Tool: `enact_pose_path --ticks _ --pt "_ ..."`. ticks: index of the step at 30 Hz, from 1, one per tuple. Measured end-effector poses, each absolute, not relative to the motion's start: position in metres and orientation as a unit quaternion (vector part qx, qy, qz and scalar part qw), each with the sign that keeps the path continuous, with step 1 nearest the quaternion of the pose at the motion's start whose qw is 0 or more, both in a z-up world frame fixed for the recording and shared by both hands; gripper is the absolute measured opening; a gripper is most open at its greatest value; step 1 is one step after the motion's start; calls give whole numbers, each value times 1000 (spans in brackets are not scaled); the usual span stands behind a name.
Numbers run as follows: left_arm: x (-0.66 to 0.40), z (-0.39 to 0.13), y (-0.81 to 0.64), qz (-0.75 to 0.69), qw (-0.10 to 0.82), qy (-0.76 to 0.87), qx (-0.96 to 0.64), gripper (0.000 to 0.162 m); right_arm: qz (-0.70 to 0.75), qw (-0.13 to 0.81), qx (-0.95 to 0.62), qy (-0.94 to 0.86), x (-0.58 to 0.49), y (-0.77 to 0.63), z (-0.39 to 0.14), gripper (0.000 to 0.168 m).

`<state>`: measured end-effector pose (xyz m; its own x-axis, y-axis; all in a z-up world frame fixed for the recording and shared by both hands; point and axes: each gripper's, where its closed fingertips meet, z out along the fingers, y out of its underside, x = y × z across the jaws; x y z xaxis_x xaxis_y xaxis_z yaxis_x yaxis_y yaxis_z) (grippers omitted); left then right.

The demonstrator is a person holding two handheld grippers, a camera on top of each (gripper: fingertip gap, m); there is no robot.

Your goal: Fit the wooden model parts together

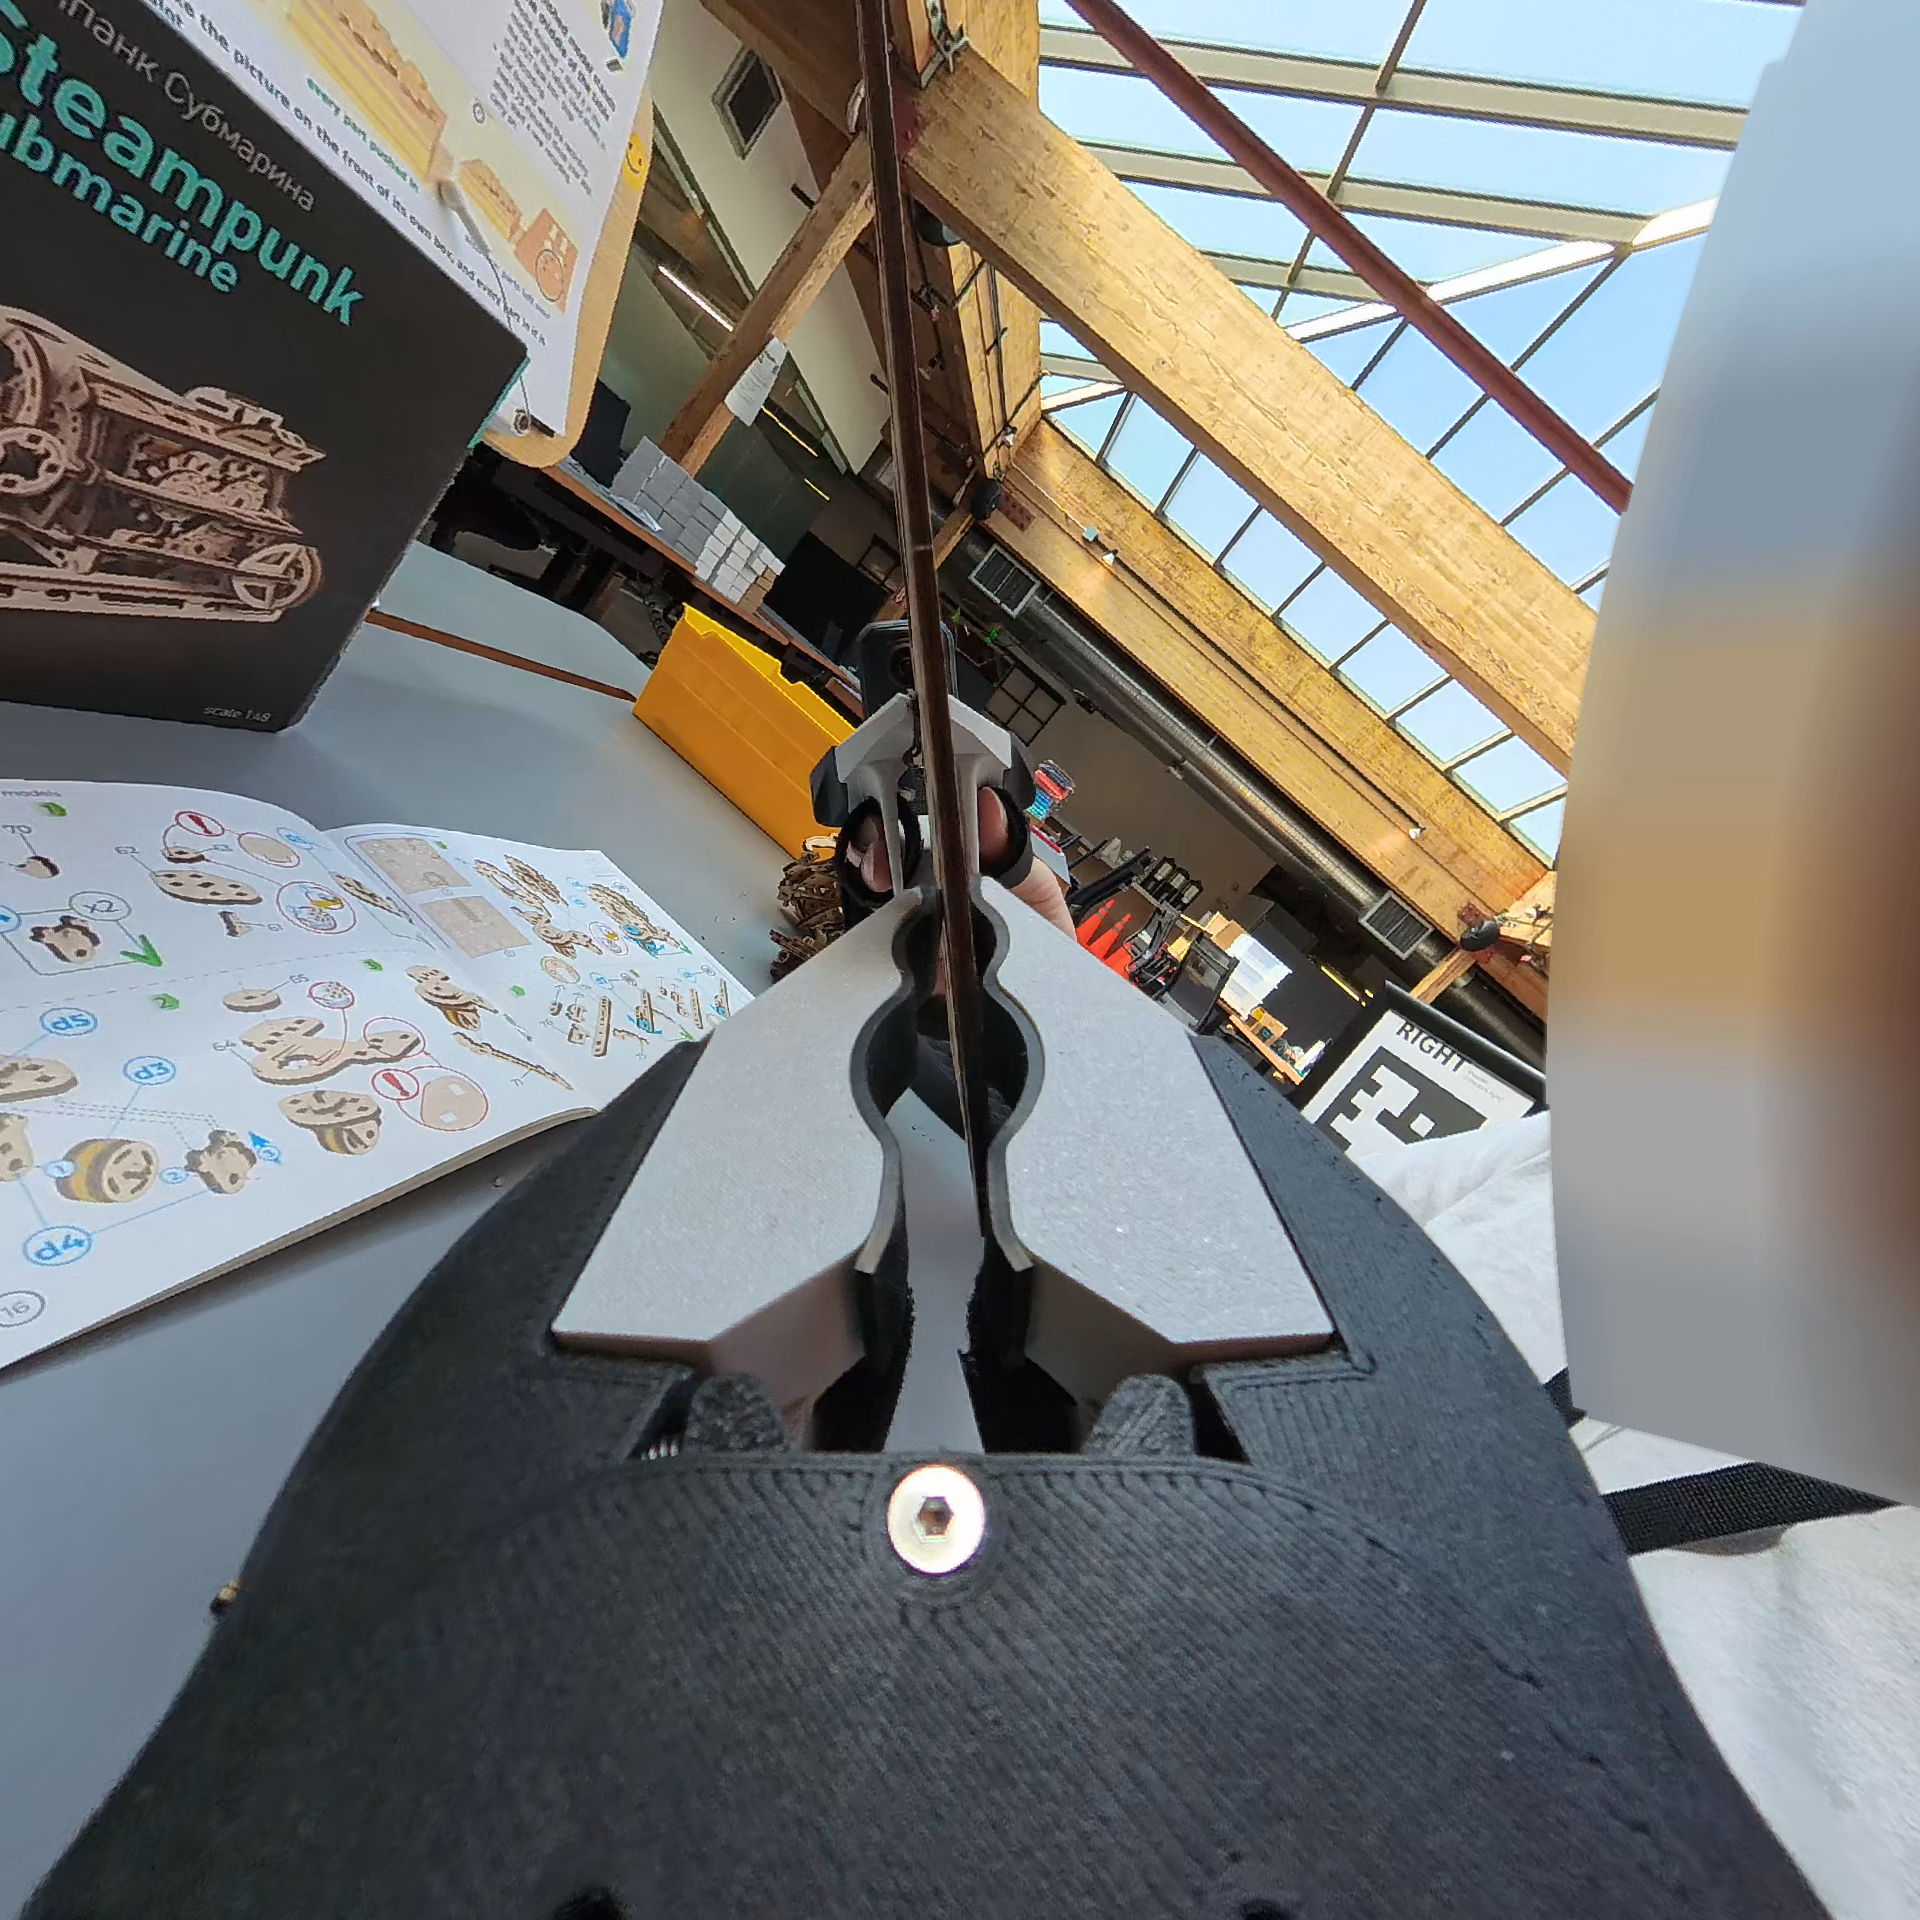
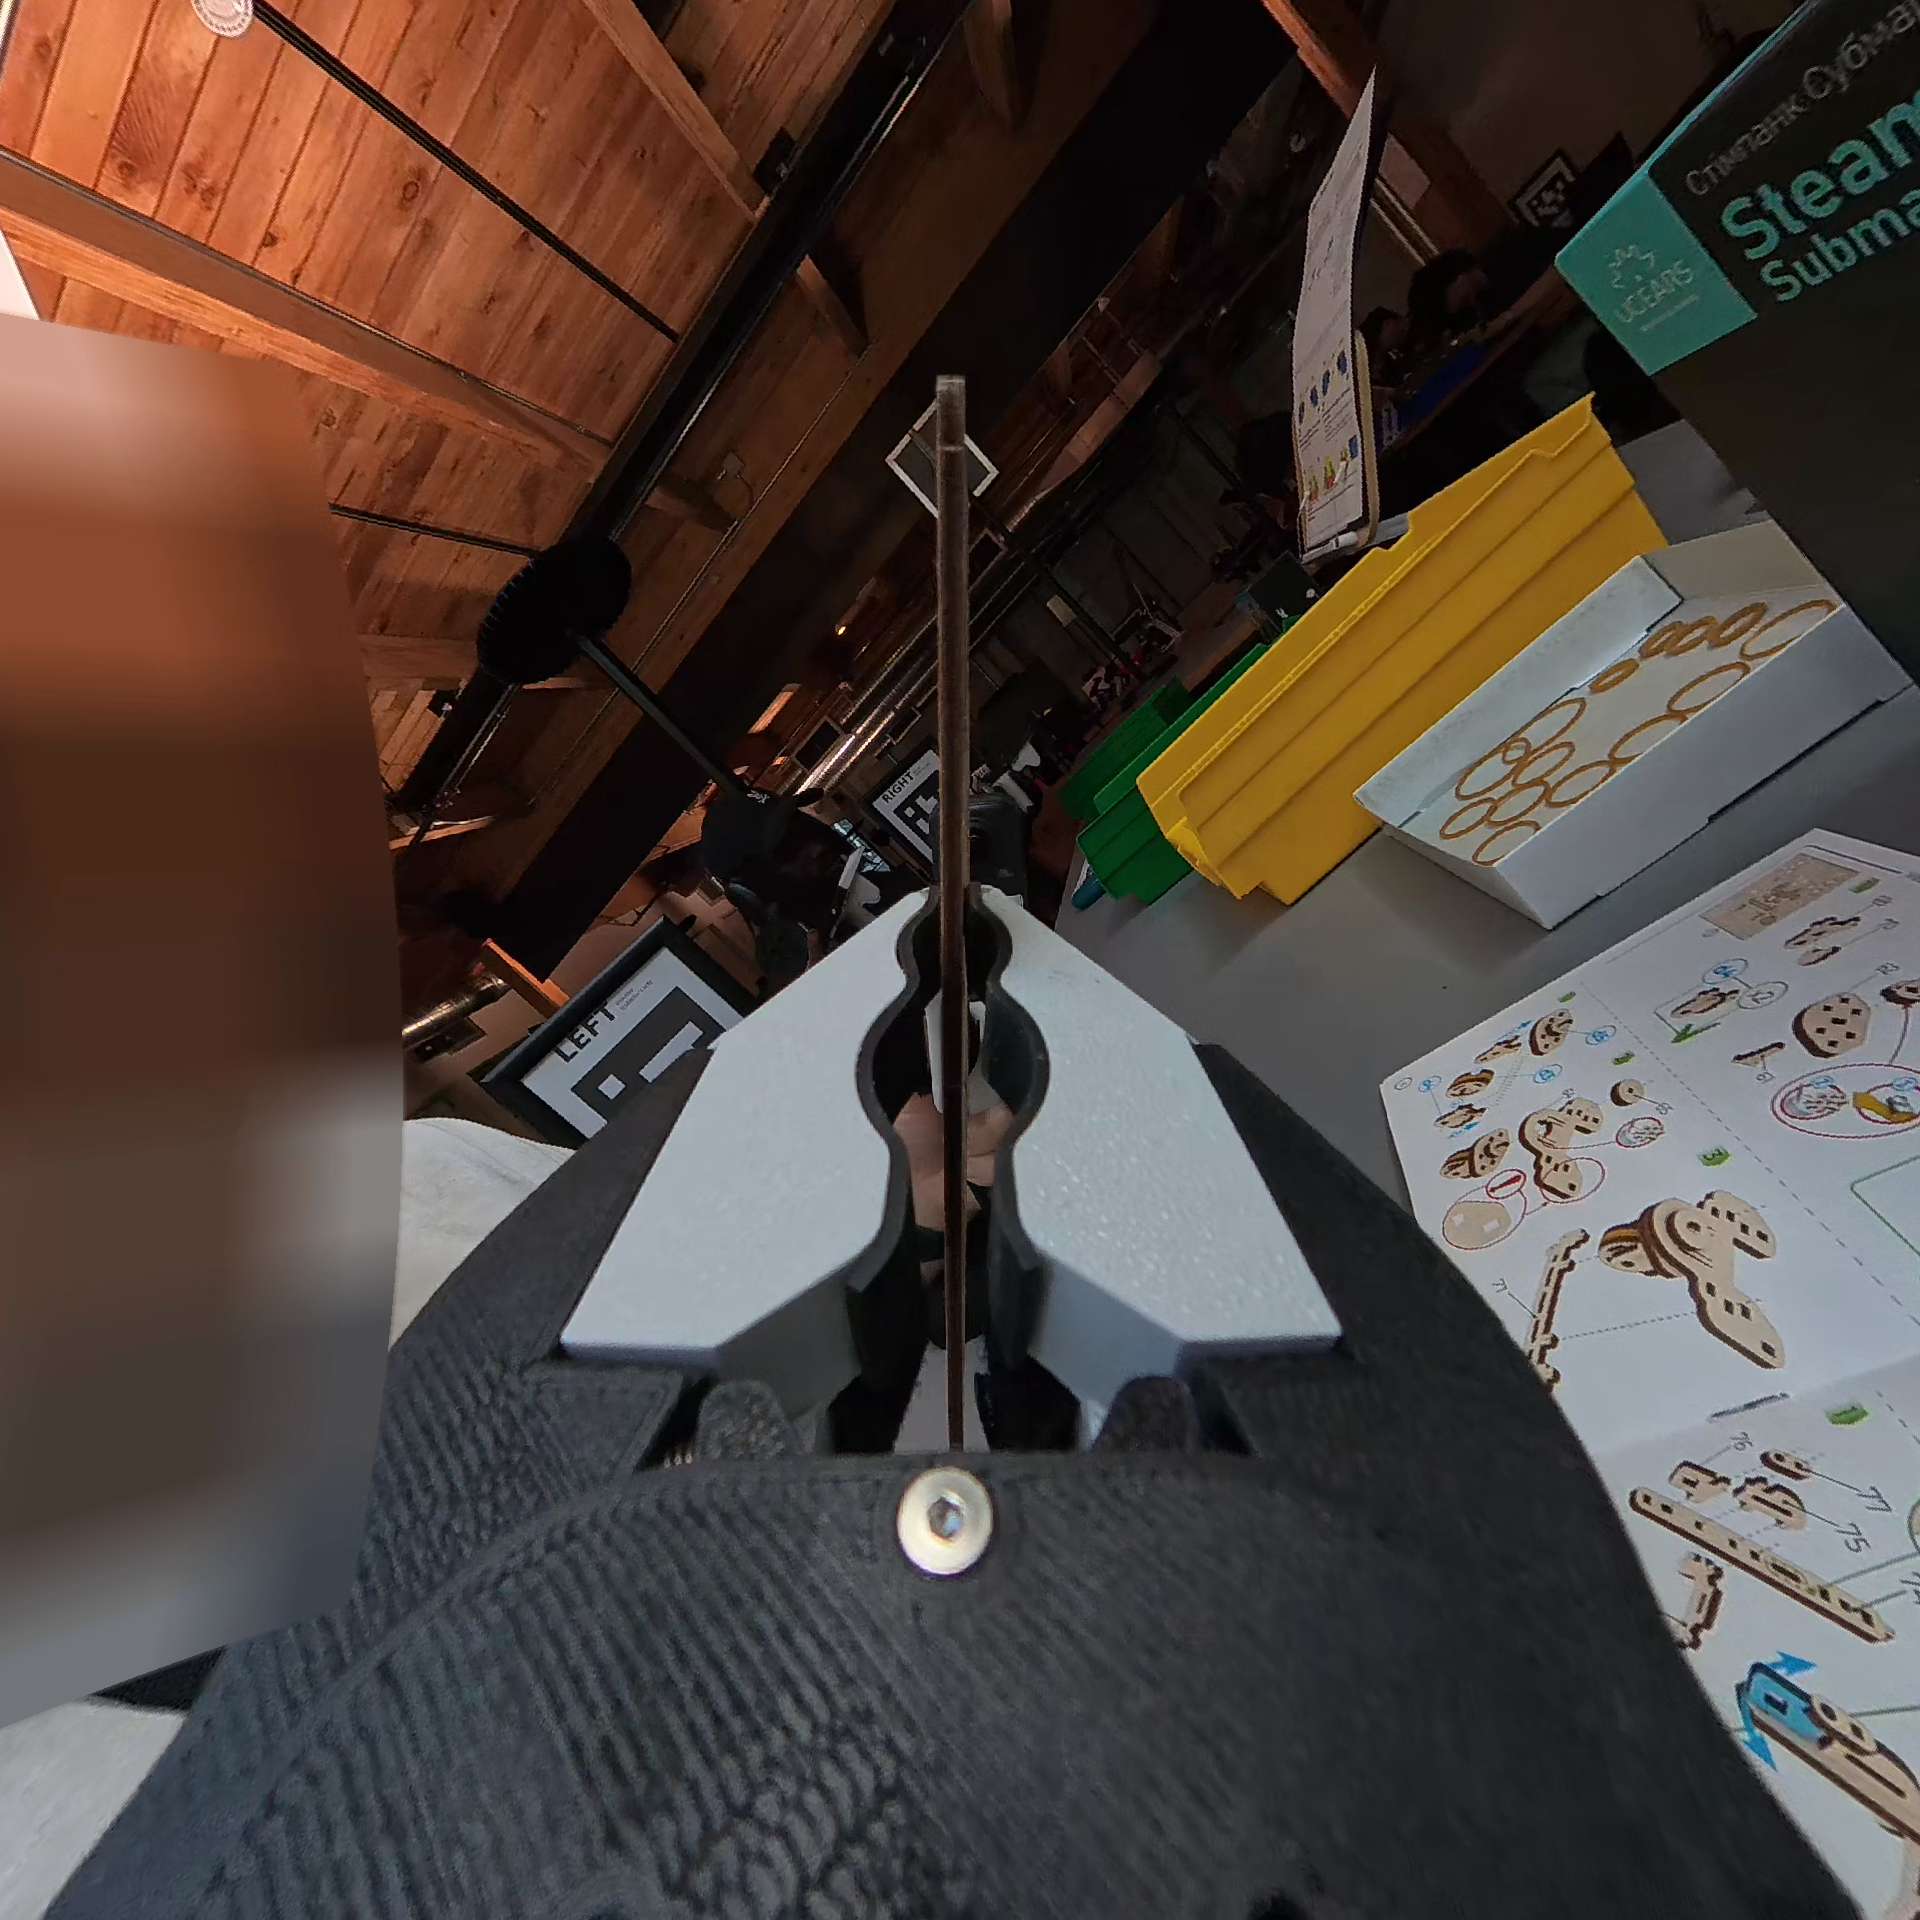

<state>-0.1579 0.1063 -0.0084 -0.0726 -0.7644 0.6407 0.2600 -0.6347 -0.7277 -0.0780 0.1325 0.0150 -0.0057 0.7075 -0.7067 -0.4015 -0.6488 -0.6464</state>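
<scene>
Edge-on, thin dark wooden sheet (image 1: 914, 520), pinched by left claw (image 1: 948, 925) & right claw (image 2: 952, 914).

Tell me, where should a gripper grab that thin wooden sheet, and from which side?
Grip the wooden sheet along its bottom edge, coming from below with one finger on each flat face. It stands edge-on and very thin, so only the broad faces give the pads something to squeeze. The right gripper and left gripper both seem to hold it this way.
</scene>
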Motion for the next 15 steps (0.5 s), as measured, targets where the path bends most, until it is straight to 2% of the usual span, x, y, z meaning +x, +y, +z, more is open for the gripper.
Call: enact_pose_path --ticks 15 --pt "-190 5 134 -724 402 121 -548 8 697 395 -586 -125 -74 134 14 2"
